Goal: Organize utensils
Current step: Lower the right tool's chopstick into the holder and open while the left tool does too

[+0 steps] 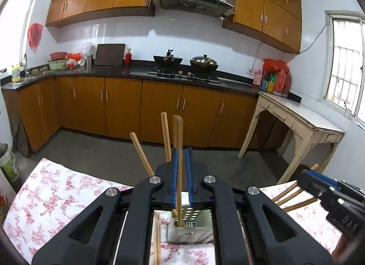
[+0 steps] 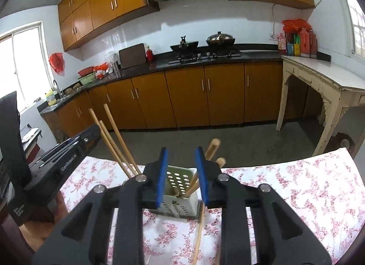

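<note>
While my left tongs (image 1: 181, 173) stay out of nothing and simply clamp one wooden chopstick (image 1: 178, 142), its lower tip sits inside the perforated holder (image 1: 194, 219) right below them, on the floral table (image 1: 57, 196). Pads pinch the stick at mid-length, top end poking up past the tips. Two more chopsticks (image 1: 141, 153) lean out of the holder just left of these tongs.

My right tongs (image 2: 181, 173) are released, pads apart, nothing between them; holder directly ahead between the two pads in the right wrist view, a couple of thicker wooden handles (image 2: 213, 148) leaning just right of the right pad. One loose chopstick (image 2: 199, 230) lies flat on the table under the right tongs, touching the holder's base.

Handling guess: sticks are light, stiff, smooth, so they can pivot or slip in the pads. Grab mid-shaft, squarely. Holder looks like light plastic, probably tips easily when sticks lean on it.
</note>
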`<state>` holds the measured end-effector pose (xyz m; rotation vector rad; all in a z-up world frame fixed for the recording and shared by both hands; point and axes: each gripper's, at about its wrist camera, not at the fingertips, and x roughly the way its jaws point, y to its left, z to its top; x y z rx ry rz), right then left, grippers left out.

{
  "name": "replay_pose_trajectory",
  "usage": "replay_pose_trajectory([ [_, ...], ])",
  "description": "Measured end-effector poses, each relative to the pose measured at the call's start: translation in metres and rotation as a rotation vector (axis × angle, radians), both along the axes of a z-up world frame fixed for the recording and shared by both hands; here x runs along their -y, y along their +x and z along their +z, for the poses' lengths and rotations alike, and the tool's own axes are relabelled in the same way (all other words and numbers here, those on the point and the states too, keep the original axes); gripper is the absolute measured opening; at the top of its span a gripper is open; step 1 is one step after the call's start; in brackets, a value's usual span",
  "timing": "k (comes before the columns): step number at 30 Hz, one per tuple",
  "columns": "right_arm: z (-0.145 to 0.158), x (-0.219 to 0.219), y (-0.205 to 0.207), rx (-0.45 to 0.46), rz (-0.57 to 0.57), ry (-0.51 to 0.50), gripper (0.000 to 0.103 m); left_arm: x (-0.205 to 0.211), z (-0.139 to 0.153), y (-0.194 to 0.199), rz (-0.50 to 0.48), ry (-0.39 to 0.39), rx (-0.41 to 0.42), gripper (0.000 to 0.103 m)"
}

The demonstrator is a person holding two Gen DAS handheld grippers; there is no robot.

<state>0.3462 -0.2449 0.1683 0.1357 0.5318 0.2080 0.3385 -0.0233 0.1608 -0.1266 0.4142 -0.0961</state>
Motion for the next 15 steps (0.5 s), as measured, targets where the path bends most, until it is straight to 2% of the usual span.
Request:
replay_pose_trajectory([
  [5,0.007,0.016,-0.018,0.018,-0.037,0.024,0.026,-0.010,0.013,-0.017,0.025,0.010,0.015,0.009],
  [7,0.006,0.026,-0.026,0.017,-0.055,0.028,0.026,-0.016,0.015,-0.023,0.037,0.015,0.019,0.015],
  [9,0.003,0.035,-0.034,0.009,-0.075,0.034,0.026,-0.023,0.016,-0.030,0.050,0.020,0.014,0.018],
  [15,-0.022,0.062,-0.050,-0.040,-0.146,0.021,0.027,-0.041,0.005,-0.048,0.084,0.033,-0.021,0.019],
])
